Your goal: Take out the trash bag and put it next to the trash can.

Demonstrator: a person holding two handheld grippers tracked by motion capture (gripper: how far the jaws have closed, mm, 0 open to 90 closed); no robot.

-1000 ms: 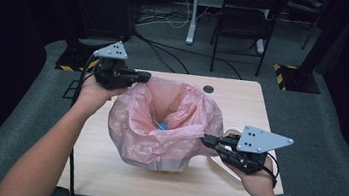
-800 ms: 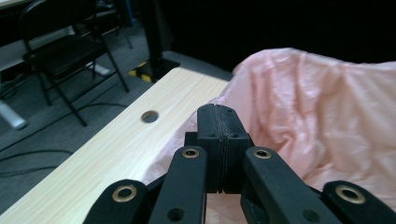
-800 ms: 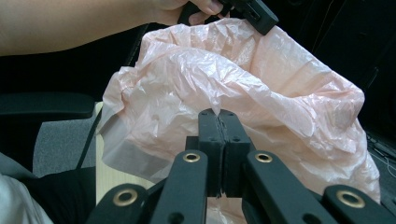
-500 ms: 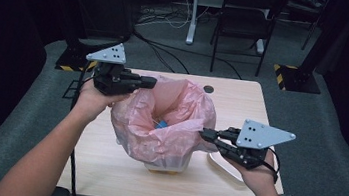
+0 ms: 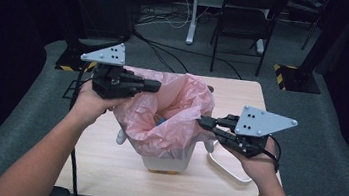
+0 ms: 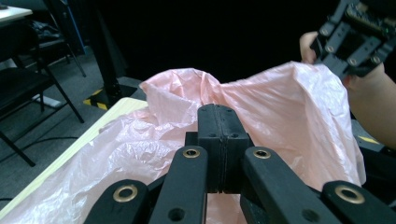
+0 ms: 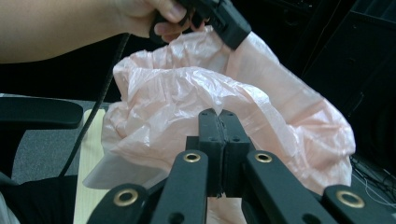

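A pink plastic bag (image 5: pixel 182 104) lines a white bin (image 5: pixel 169 162) at the middle of the wooden table (image 5: pixel 103 170). My left gripper (image 5: pixel 153 86) is shut on the bag's far-left rim and holds it up. Opposite it, my right gripper (image 5: pixel 203 122) is shut on the right rim. In the left gripper view the jaws (image 6: pixel 218 113) are pressed together against the pink film (image 6: pixel 285 102), with the other gripper (image 6: pixel 355 37) beyond. In the right gripper view the jaws (image 7: pixel 218 117) are likewise closed at the bag (image 7: pixel 177 102), and the left gripper (image 7: pixel 229 25) pinches its top. Something blue (image 5: pixel 161 121) lies inside.
A white ring-shaped lid (image 5: pixel 228 168) lies on the table right of the bin, under my right hand. A small white part (image 5: pixel 121 137) sticks out at the bin's left. A black folding chair (image 5: pixel 244 23) and cables stand on the floor behind the table.
Both grippers have risen with the bag's rim. The bag is drawn up taller and narrower, and the white bin below it has come into sight. The left gripper also shifted toward the bag's middle.
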